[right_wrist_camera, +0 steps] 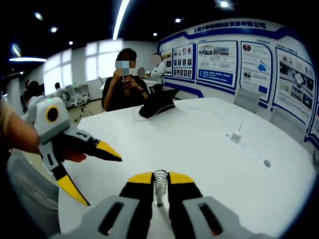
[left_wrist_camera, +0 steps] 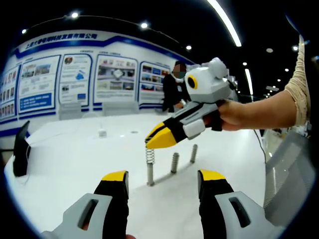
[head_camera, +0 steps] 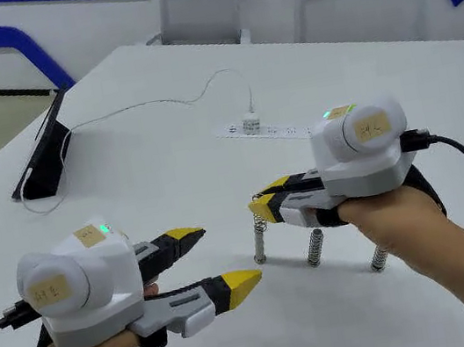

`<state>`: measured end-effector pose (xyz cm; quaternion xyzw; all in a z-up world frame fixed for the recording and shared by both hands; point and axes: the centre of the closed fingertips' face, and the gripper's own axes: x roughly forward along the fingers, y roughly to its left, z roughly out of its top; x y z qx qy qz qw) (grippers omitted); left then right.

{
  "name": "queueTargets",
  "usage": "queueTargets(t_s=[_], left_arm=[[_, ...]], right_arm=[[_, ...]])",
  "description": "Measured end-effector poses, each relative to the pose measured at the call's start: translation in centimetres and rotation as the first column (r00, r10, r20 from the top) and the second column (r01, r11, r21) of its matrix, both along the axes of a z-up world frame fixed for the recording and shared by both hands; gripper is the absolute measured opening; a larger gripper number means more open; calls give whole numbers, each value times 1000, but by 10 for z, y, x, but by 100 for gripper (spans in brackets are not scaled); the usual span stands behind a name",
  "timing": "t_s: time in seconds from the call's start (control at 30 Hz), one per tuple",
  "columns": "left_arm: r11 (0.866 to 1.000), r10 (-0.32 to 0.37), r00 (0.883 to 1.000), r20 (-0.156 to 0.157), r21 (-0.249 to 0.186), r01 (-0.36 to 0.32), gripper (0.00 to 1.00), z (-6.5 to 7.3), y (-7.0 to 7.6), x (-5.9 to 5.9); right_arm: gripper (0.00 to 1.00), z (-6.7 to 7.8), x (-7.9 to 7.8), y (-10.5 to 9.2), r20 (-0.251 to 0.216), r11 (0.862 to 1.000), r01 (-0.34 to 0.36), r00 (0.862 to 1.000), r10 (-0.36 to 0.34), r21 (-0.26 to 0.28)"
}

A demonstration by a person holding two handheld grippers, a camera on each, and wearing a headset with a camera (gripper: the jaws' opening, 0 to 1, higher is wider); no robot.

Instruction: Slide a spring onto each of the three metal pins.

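Observation:
Three metal pins stand in a row on the white table (head_camera: 161, 176). Springs cover the middle pin (head_camera: 316, 247) and the right pin (head_camera: 378, 258) down to the table. On the left pin (head_camera: 260, 249) a spring (right_wrist_camera: 159, 182) sits high, leaving the lower shaft (left_wrist_camera: 150, 175) bare. My right gripper (head_camera: 263, 207) is shut on that spring, its yellow tips (right_wrist_camera: 142, 178) on either side of the coil. My left gripper (head_camera: 215, 258) stands open and empty a short way to the left of the pins, and its jaws rise from the bottom of the left gripper view (left_wrist_camera: 163, 177).
A dark tablet (head_camera: 43, 160) leans on a stand at the table's far left, with a cable running to a white power strip (head_camera: 265, 130) behind the pins. A chair (head_camera: 199, 5) stands at the far edge. People (right_wrist_camera: 127, 82) sit beyond the table.

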<state>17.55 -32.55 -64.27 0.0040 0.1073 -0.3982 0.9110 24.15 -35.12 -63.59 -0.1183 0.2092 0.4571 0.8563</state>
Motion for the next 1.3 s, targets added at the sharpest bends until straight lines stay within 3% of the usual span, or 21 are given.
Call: queueTargets(t_s=[0.53,1.3], left_arm=[[1000,-4,1000,-4,10,4,56,-2,-1,0],[1000,-5,1000,-13,20,5,55,-6,-1,-1]], right_arm=[[12,-15,2,-3,-35,1000,25,999,-24,15],[12,-44,2,-3,-61,998,39,997,-41,-40]])
